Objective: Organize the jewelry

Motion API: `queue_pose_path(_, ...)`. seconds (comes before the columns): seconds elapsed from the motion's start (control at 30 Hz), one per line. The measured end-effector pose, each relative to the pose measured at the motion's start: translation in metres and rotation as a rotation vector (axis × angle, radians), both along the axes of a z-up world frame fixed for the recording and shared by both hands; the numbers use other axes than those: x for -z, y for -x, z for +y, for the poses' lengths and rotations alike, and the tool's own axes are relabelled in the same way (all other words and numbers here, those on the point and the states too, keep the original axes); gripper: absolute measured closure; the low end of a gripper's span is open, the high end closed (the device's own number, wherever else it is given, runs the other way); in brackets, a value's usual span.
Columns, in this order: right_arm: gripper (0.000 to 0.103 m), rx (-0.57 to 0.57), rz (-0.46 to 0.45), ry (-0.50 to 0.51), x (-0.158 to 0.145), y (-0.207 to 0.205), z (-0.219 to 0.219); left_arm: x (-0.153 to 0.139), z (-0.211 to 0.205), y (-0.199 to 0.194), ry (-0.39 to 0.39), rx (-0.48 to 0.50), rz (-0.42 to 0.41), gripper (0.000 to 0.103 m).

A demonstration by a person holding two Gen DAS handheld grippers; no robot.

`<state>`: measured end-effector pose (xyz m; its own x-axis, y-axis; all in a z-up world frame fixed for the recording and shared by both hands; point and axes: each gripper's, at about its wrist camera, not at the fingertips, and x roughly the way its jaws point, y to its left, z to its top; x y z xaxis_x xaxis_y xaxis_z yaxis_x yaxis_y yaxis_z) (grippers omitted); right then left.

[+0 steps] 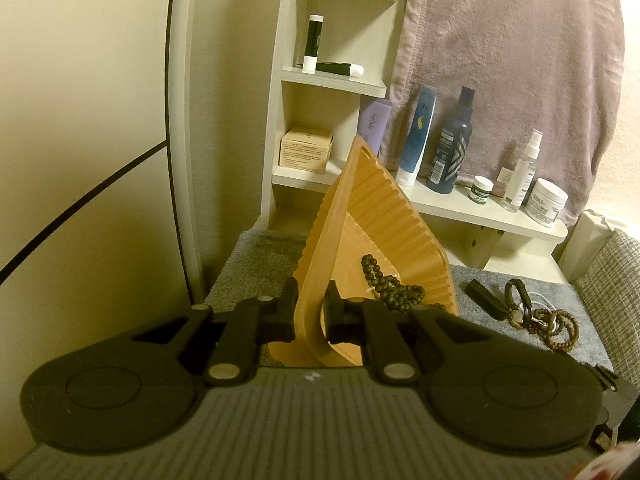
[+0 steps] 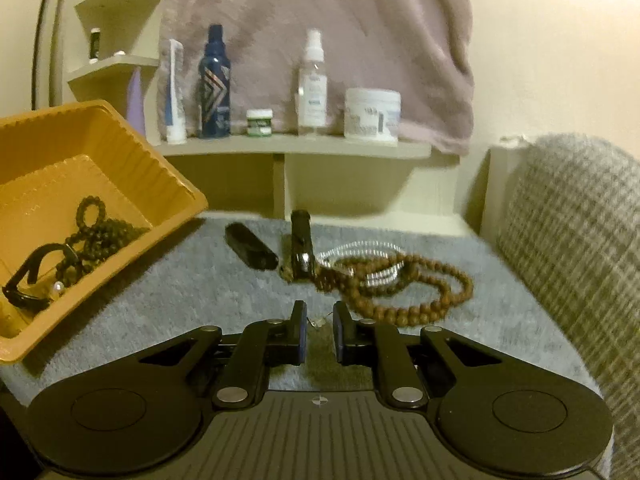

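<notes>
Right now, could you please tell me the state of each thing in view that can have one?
Orange tray: tilted, lifted at one edge, held.
Left tongs: shut on the orange tray's rim.
Right tongs: narrowly open over the grey mat, tiny pale item between them.
Dark bead strand: inside the tray.
Brown bead necklace: on the mat.

The ribbed orange plastic tray (image 2: 132, 184) looks smooth with a dull sheen. The brown round-bead necklace (image 2: 416, 304) seems matt wood. The grey cloth mat (image 2: 180, 284) is rough and nappy; the hanging mauve towel (image 1: 500, 60) is soft fleece.
</notes>
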<state>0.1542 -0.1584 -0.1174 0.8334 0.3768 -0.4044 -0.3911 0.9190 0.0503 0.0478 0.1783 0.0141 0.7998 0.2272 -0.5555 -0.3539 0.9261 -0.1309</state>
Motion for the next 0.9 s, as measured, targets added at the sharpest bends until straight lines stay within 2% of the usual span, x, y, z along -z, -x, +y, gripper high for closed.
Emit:
queue_pose_path(0.27,0.089,-0.055,-0.056,-0.038,-0.023,0.003,0.014,0.0,0.0,0.0,0.0,0.0,0.0,0.092)
queue_pose_path(0.7,0.089,-0.299,-0.063,-0.115,-0.049,0.005,0.074,0.0,0.0,0.0,0.0,0.001,-0.001,0.092)
queue_pose_path(0.9,0.089,-0.369,-0.069,-0.127,-0.055,0.003,0.096,0.0,0.0,0.0,0.003,0.0,0.0,0.092)
